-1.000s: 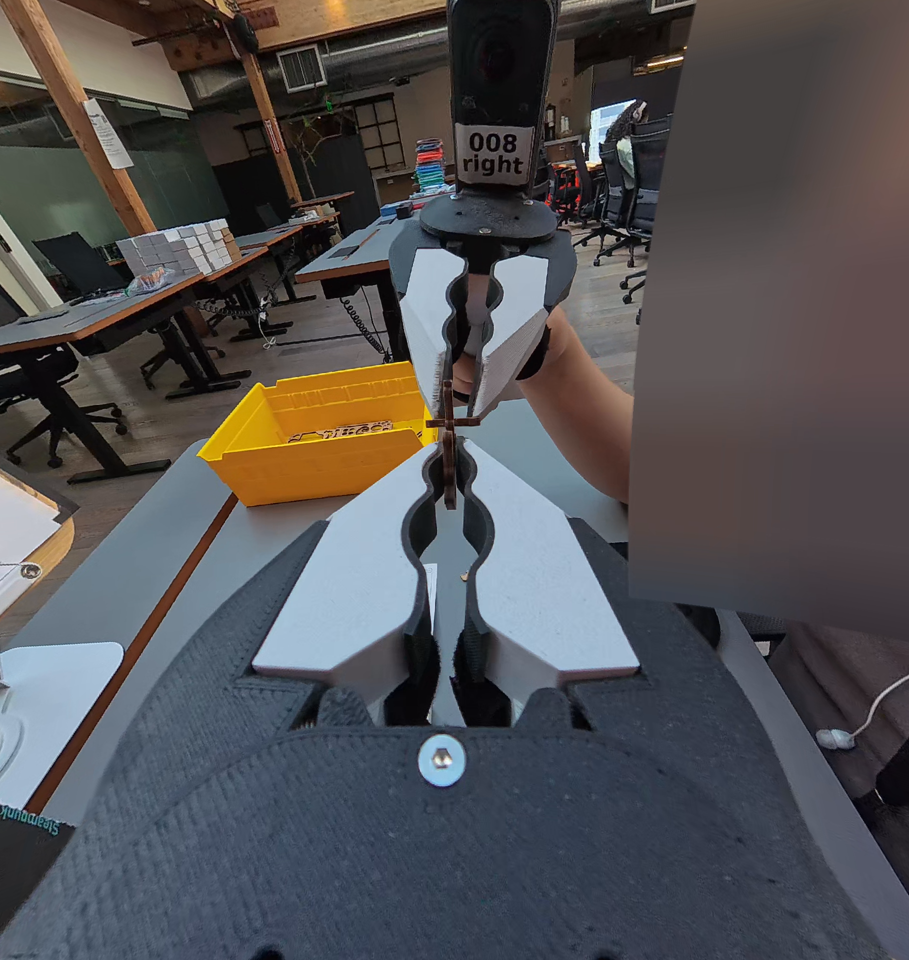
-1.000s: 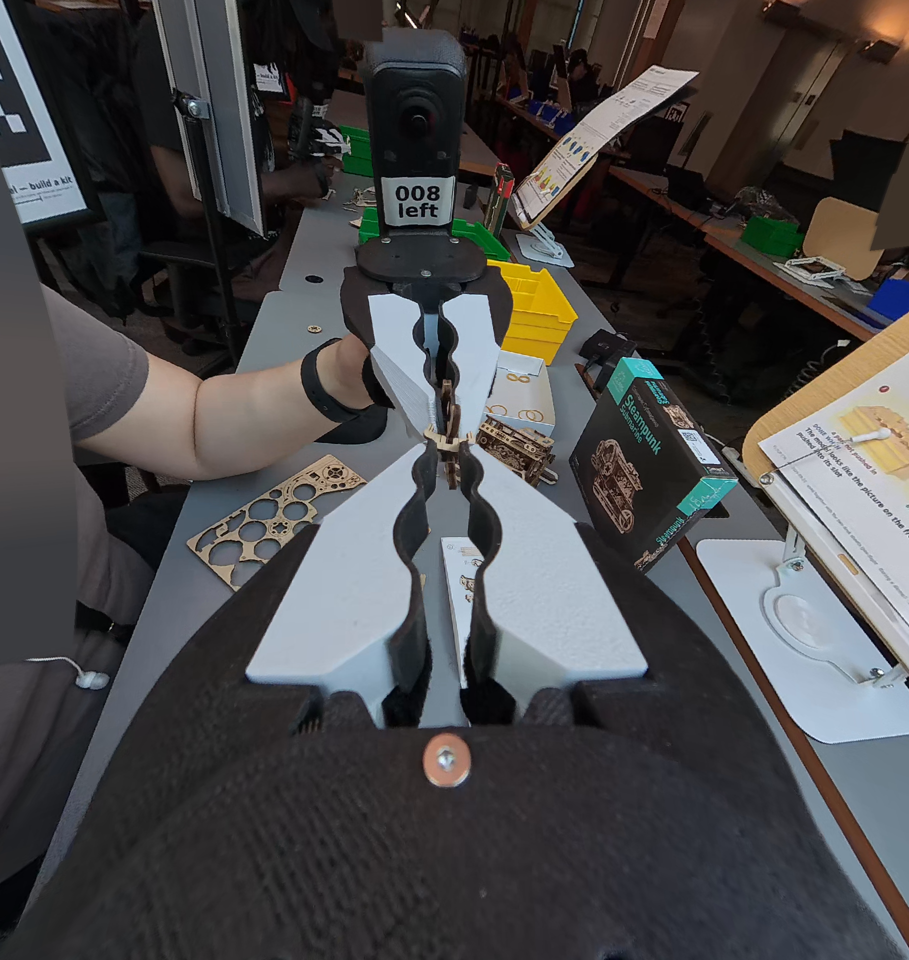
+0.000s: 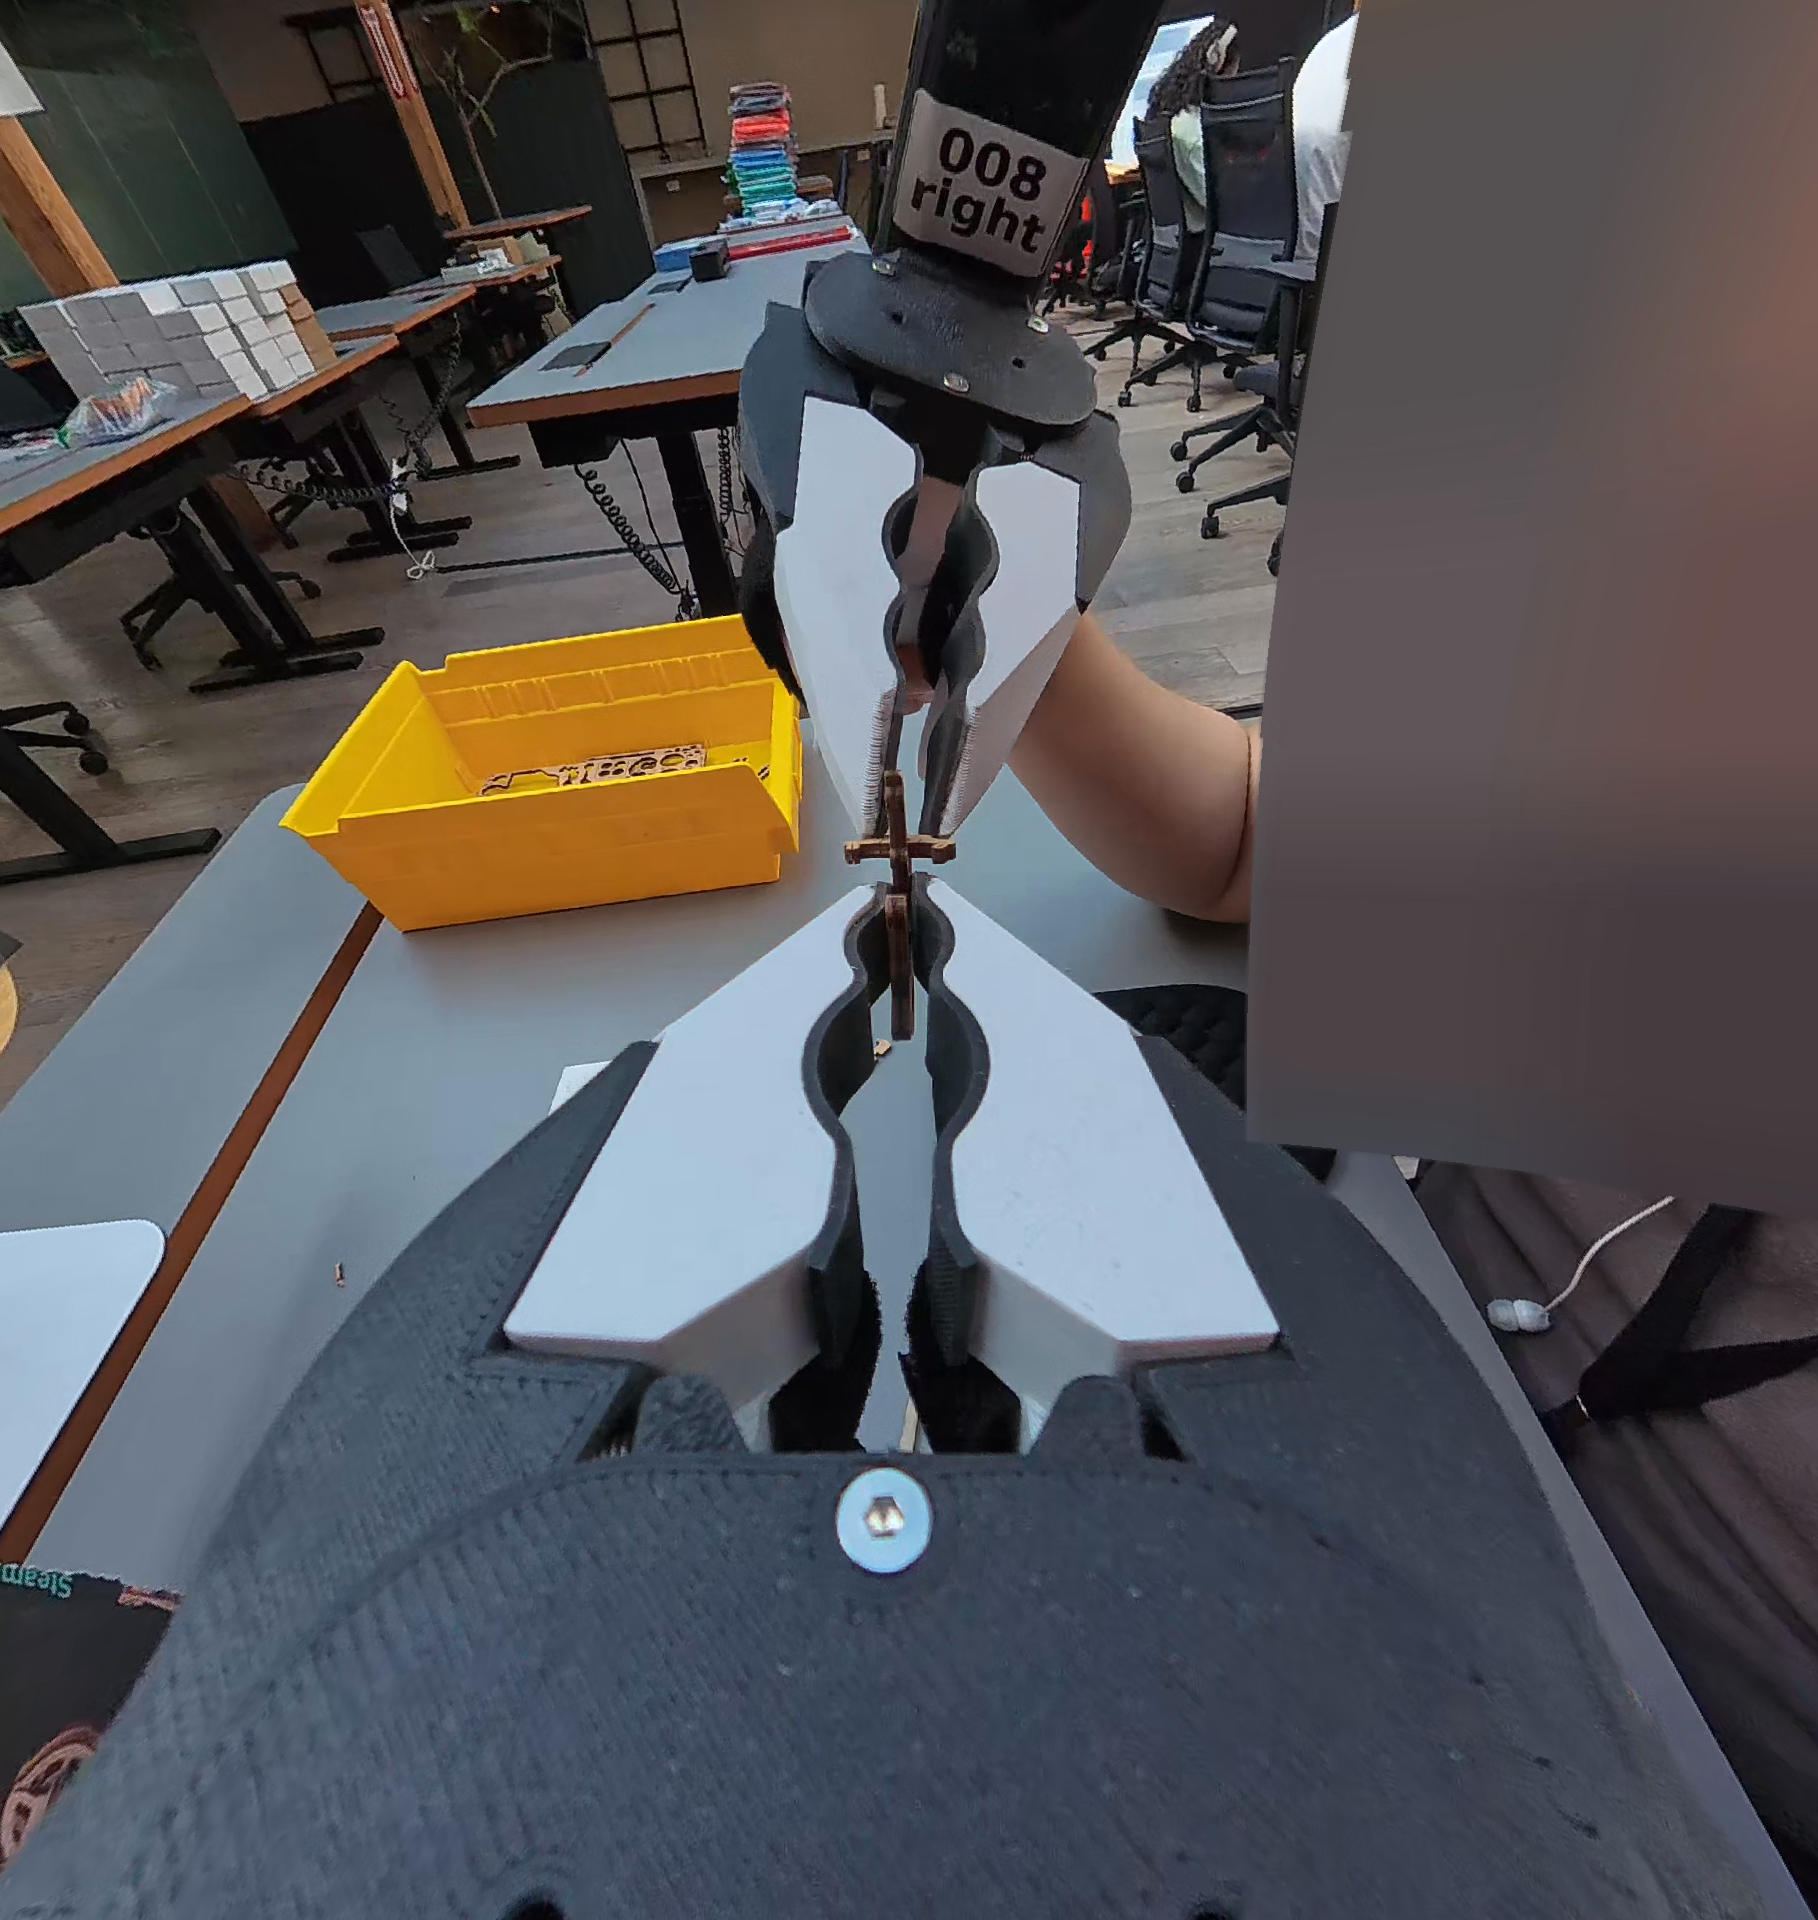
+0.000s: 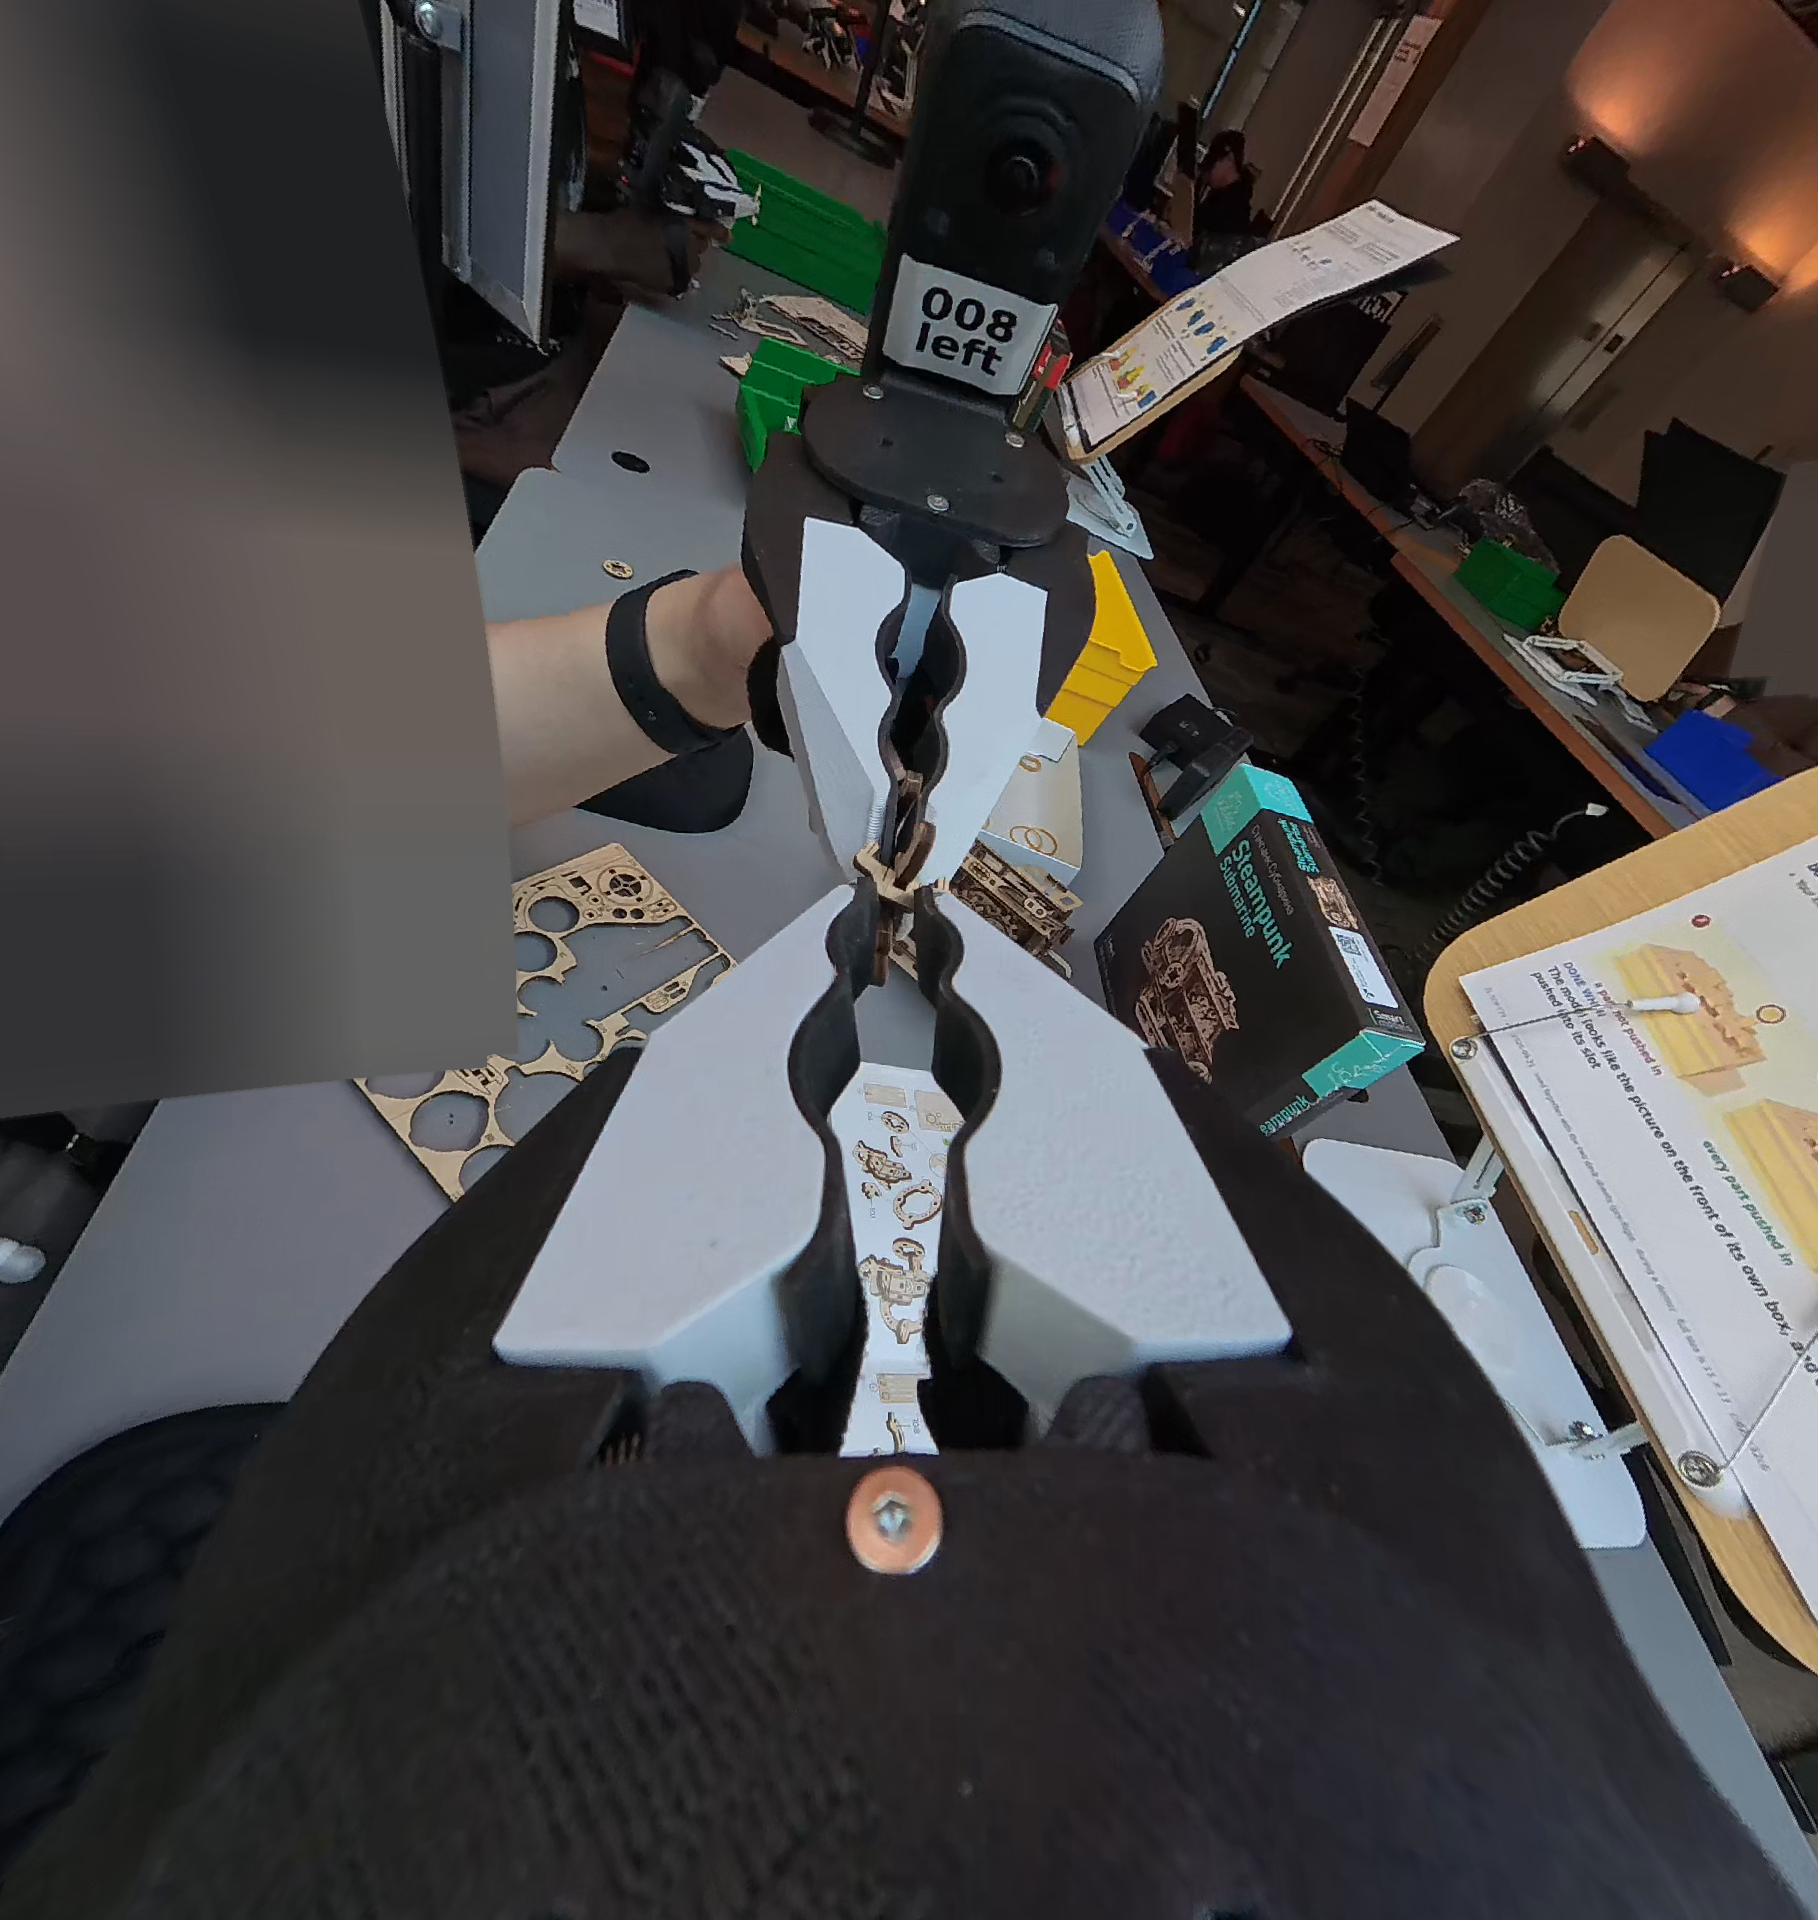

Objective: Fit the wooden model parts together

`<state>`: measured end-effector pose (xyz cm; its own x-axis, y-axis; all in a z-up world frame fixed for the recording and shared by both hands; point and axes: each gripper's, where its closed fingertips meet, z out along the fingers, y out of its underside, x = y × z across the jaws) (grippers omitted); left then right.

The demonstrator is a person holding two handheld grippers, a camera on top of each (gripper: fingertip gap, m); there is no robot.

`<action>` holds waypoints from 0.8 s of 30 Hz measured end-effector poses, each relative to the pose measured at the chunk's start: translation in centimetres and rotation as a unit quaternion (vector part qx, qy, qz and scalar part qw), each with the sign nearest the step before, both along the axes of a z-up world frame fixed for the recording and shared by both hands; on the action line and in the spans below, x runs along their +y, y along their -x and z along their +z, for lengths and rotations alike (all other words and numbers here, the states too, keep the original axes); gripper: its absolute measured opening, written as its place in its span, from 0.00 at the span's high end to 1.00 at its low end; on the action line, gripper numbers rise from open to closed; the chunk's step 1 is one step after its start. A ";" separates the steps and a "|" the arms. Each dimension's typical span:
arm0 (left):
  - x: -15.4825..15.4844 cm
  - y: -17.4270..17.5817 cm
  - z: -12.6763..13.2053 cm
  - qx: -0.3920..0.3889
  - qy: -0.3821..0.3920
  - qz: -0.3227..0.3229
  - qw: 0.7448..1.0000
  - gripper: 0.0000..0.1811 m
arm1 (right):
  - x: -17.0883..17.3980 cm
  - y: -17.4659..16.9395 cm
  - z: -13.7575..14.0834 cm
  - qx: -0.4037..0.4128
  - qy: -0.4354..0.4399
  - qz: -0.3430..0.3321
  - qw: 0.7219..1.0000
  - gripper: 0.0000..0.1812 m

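1. Two grippers meet tip to tip above a grey table (image 3: 261,1039). The left gripper (image 3: 897,914) is closed on a flat wooden piece (image 3: 897,966) standing on edge between its fingertips.
2. The right gripper (image 4: 889,925) is likewise clamped on a wooden piece (image 4: 877,951); a small wooden crosspiece (image 3: 900,850) sits at the junction of the two tools.
3. Left wrist view: a yellow bin (image 3: 572,821) stands on the table at 10 o'clock from the junction, with a cut-out wooden sheet inside it.
4. Right wrist view: a punched wooden sheet (image 4: 583,977) lies at 9 o'clock, a dark kit box (image 4: 1258,956) at 3 o'clock, and a partly built wooden model (image 4: 1019,904) just behind the tips.
5. An instruction page (image 4: 1715,1195) rests on a stand at the right edge.
6. Room: rows of desks (image 3: 157,457), office chairs (image 3: 1227,312) and wooden posts on a plank floor.
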<state>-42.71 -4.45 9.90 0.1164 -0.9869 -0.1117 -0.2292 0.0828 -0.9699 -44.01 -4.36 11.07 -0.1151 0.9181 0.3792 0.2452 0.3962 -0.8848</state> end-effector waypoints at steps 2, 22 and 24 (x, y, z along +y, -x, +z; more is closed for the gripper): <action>-0.2 -0.1 -0.3 0.004 0.010 -0.011 1.000 1.00 | -0.2 0.1 -0.1 0.000 0.012 0.013 1.000 0.97; -1.0 -0.1 -2.9 0.093 0.018 -0.020 0.995 1.00 | -0.9 0.1 -2.6 -0.054 0.030 0.066 0.996 0.97; -1.2 -0.1 -2.9 0.096 0.024 -0.023 0.995 1.00 | -1.2 0.1 -2.7 -0.054 0.022 0.072 0.996 0.97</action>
